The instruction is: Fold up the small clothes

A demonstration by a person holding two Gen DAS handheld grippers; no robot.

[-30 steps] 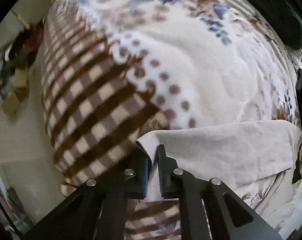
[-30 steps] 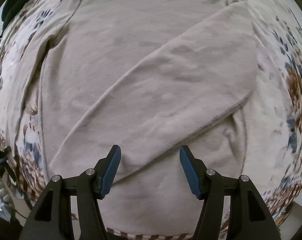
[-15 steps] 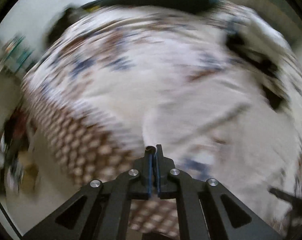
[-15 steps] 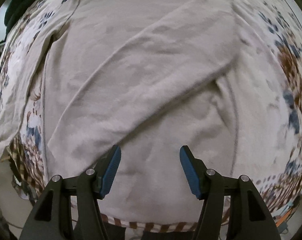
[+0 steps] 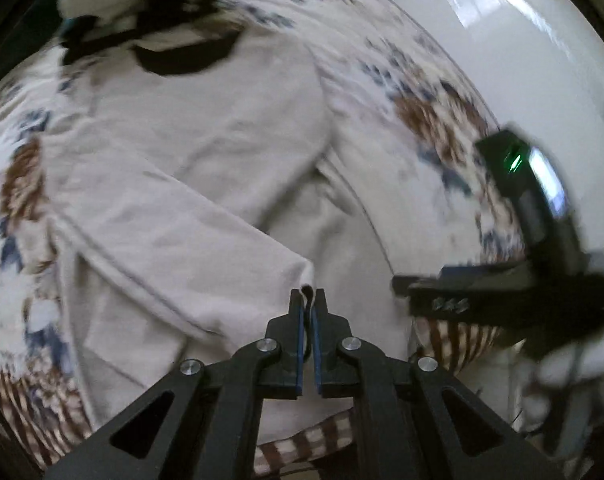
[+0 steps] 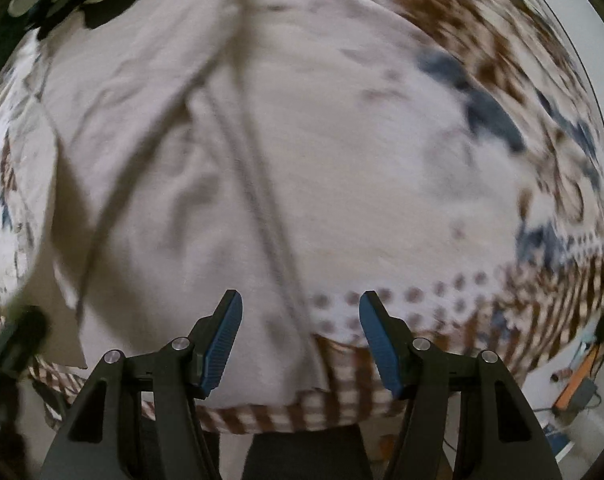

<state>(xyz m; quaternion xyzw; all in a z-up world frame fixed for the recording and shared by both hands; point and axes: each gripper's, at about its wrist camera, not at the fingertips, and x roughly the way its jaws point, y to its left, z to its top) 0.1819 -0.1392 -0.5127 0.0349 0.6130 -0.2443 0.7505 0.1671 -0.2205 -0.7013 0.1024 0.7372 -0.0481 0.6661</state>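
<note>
Across the patterned blanket point(image 5: 430, 116), a sleeve cuff point(image 5: 306, 280) is carried over the shirt.

On the blanket, the beige long-sleeved shirt point(image 5: 205, 148) lies flat, its hem near the front edge where the brown checked border shows. Left gripper point(image 5: 308, 294) has its jaws pinched tight on the cuff of 1 sleeve, which drapes diagonally across the body. Right gripper point(image 6: 299, 316) hangs with jaws spread wide and nothing between them, above the shirt's point(image 6: 205, 184) lower right side seam near the blanket's point(image 6: 482, 92) front edge. Both views are motion-blurred. To do this step well, the left gripper should probably lay the sleeve smooth and straight inside the body outline before letting go, keeping the cuff short of the hem; the right could press the body down so the fabric does not drag or bunch.
</note>
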